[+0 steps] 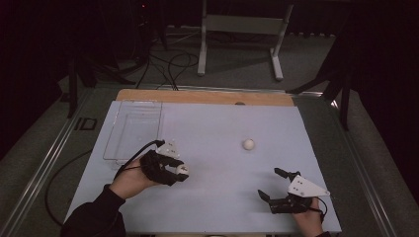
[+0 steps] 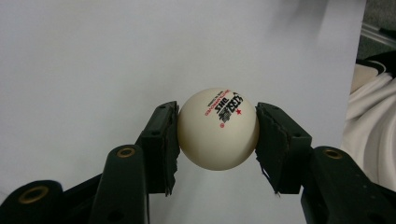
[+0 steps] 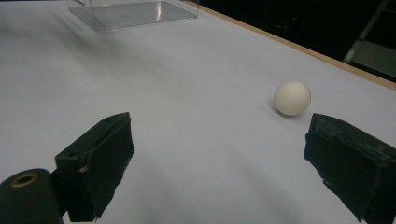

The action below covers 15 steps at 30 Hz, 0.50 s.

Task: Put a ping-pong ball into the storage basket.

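Observation:
A white ping-pong ball with red and black print [image 2: 218,128] sits squeezed between the two black pads of my left gripper [image 2: 218,135], which is shut on it. From above, that gripper [image 1: 182,170] hovers left of the table's centre with the held ball [image 1: 184,169] at its tip. A second plain white ball [image 1: 248,144] rests on the white table right of centre; it also lies ahead of my right gripper [image 3: 219,158], as the loose ball [image 3: 292,98]. My right gripper [image 1: 272,183] stands open near the front right, nothing between its jaws.
A clear plastic tray [image 1: 132,129] lies at the back left of the white table [image 1: 217,197]; its corner [image 3: 130,11] is in the right gripper view. A wooden strip [image 1: 202,96] edges the far side. Cables and a metal stand leg are on the floor beyond.

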Each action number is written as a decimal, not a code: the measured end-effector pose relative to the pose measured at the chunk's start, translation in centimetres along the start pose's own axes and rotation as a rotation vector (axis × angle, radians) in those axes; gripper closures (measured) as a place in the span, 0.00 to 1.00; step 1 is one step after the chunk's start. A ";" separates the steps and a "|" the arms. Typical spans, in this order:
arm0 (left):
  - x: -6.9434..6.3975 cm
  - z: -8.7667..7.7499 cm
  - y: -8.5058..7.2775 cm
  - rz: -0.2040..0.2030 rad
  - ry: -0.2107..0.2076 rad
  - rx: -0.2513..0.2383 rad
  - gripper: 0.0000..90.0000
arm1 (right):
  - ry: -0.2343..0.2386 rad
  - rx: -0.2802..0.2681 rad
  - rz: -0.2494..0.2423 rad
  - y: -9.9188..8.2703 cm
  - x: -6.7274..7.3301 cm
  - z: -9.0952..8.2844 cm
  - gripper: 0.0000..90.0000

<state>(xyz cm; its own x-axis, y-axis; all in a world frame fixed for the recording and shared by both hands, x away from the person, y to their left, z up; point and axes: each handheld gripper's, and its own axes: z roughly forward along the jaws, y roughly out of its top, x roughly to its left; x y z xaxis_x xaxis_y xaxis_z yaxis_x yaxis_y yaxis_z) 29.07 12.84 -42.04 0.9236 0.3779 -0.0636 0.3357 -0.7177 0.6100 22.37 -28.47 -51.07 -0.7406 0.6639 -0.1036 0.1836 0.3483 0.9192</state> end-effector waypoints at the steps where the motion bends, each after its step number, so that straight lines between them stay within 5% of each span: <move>1: 0.1 -0.2 0.1 -0.001 0.003 -0.004 0.58 | -0.002 0.000 -0.001 0.0 0.0 0.0 0.09; 15: 1.3 -3.0 0.6 -0.015 0.037 -0.027 0.58 | -0.001 0.000 -0.005 0.0 0.0 0.0 0.09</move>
<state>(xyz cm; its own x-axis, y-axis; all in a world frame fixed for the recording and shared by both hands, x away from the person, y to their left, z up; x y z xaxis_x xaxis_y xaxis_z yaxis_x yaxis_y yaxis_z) 29.87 14.68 -39.40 0.9109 0.4103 -0.0443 0.3442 -0.6961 0.6300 22.39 -28.43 -51.07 -0.7406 0.6631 -0.1087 0.1796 0.3512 0.9189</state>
